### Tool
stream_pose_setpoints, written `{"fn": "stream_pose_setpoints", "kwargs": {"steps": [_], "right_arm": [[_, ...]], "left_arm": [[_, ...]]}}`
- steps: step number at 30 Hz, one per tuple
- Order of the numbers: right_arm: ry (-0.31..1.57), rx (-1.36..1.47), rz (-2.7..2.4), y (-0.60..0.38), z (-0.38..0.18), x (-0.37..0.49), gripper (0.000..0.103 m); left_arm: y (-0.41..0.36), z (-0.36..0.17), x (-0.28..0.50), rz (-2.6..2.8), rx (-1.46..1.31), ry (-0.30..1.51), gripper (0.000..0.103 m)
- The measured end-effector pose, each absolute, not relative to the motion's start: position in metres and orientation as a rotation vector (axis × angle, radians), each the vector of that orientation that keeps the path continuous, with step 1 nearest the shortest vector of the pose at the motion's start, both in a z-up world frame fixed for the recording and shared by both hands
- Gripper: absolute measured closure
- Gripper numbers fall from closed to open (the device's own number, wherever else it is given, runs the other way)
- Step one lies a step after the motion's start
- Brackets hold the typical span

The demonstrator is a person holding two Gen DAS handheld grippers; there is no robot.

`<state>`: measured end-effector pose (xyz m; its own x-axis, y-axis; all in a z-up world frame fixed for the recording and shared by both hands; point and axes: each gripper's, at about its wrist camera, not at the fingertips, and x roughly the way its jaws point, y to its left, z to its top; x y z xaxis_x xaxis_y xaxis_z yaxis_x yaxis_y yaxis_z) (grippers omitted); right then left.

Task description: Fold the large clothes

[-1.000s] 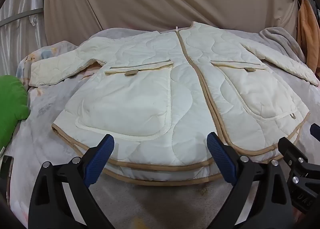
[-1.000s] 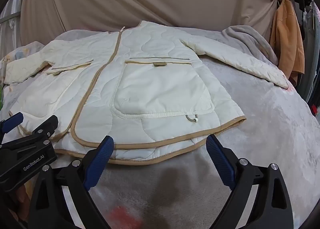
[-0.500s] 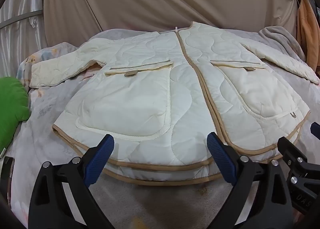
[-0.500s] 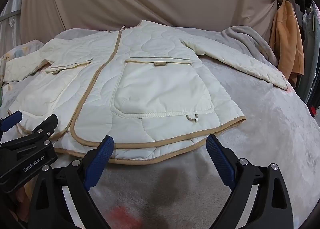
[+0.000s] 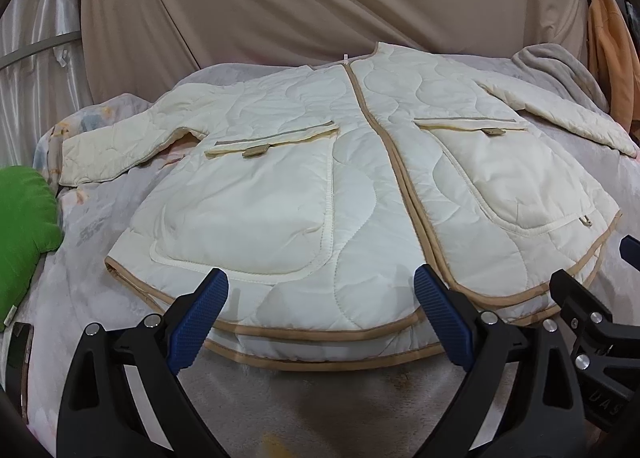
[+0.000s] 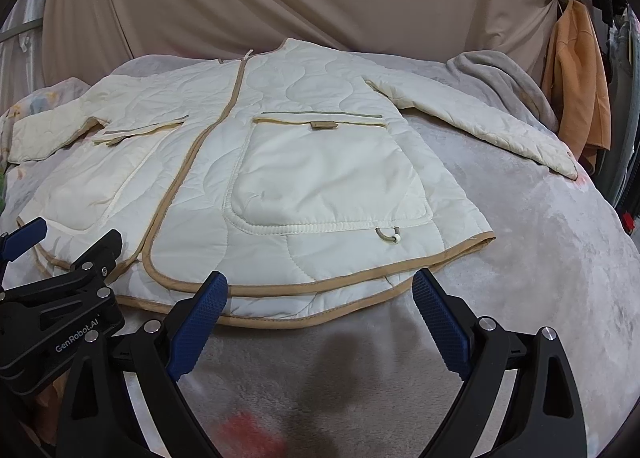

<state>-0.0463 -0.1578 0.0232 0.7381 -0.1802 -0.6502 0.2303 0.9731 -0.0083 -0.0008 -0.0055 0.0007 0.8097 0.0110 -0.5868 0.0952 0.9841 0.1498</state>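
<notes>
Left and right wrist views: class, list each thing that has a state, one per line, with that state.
Quilted jacket: spread flat, front up, closed along its front, unfolded.
Left sleeve: stretched outward.
Right sleeve: stretched outward.
Left tool: open, empty, at the hem.
Right tool: open, empty, at the hem.
Orange garment: hanging.

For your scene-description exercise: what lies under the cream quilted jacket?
The jacket lies on a grey plush blanket, with floral bedding showing at left. What lies beneath its middle is covered.
</notes>
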Motion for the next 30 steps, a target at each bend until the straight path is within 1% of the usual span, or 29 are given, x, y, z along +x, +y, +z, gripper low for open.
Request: {"fn": "stream_pose_setpoints", "kwargs": {"steps": [30], "right_arm": [[0.708,0.067,-0.229,-0.1547,0.0235,-0.045,0.012]], "left_arm": [[-0.0116,-0.0008,-0.0025,-0.046,0.198,0.617,0.011]]}}
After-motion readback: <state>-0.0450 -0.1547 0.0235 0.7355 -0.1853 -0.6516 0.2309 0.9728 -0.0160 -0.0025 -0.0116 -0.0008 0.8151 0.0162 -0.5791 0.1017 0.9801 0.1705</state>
